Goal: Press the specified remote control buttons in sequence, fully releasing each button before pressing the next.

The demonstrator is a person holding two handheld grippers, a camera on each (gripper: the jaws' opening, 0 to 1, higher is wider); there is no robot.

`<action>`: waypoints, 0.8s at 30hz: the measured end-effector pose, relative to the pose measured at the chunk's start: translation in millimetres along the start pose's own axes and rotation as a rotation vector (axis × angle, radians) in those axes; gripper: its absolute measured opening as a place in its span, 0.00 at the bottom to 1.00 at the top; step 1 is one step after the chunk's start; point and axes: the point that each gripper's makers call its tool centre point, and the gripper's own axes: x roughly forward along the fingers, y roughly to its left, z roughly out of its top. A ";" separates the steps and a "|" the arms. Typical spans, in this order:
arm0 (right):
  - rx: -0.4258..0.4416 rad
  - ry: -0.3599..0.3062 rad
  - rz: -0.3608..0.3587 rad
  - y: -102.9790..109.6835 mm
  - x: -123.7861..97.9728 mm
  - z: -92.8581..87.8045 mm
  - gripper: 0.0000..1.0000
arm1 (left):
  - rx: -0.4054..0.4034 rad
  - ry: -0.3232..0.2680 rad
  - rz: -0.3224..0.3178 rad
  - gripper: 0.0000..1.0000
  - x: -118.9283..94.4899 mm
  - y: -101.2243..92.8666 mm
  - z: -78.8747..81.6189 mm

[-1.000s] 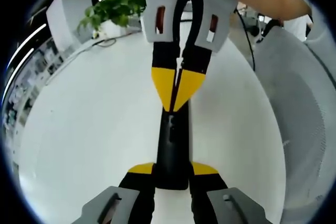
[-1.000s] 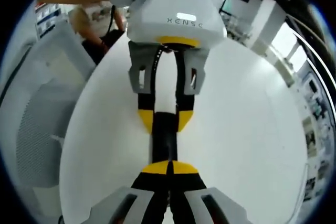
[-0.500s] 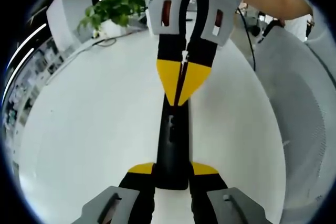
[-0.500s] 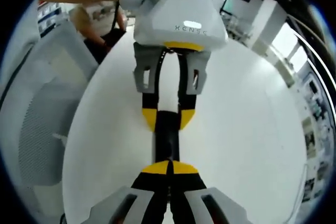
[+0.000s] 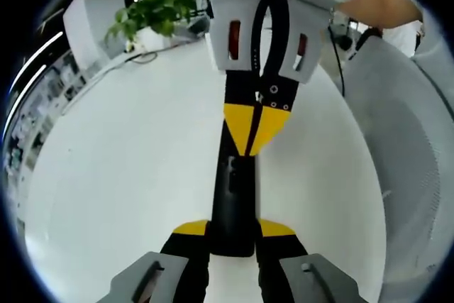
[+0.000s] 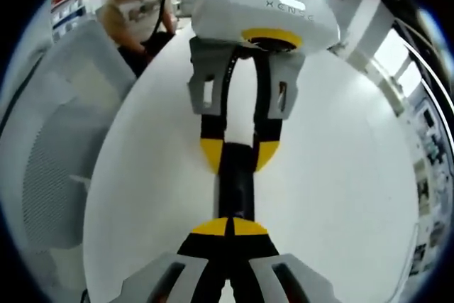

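Observation:
A slim black remote control (image 5: 233,196) lies lengthwise on the white table (image 5: 128,175). My left gripper (image 5: 233,228) is shut on its near end, one yellow-tipped jaw on each side. Facing it from above in the left gripper view, my right gripper (image 5: 253,133) is shut, its yellow tips pressed together into a point over the remote's far part. I cannot tell if that point touches a button. In the right gripper view, my right gripper (image 6: 230,226) is at the bottom, with the remote (image 6: 236,186) running up to the left gripper (image 6: 240,155) clasping it.
A potted green plant (image 5: 152,12) stands at the table's far edge. A grey mesh chair (image 5: 411,140) sits beside the table, also seen as the chair (image 6: 50,147). A person's arm (image 5: 369,1) reaches in behind the right gripper.
My right gripper has come nearer to the left gripper along the remote, its shut tip shifting slightly sideways. The left gripper keeps its hold and the remote has not moved.

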 end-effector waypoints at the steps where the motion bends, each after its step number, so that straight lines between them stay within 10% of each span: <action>1: 0.000 0.001 0.003 0.1 0.6 0.1 0.00 | -0.001 -0.002 0.000 0.24 -0.2 -0.1 0.1; 24: -0.009 0.012 0.031 1.7 8.3 -1.6 0.00 | -0.004 -0.010 -0.001 0.24 -0.6 -0.1 0.1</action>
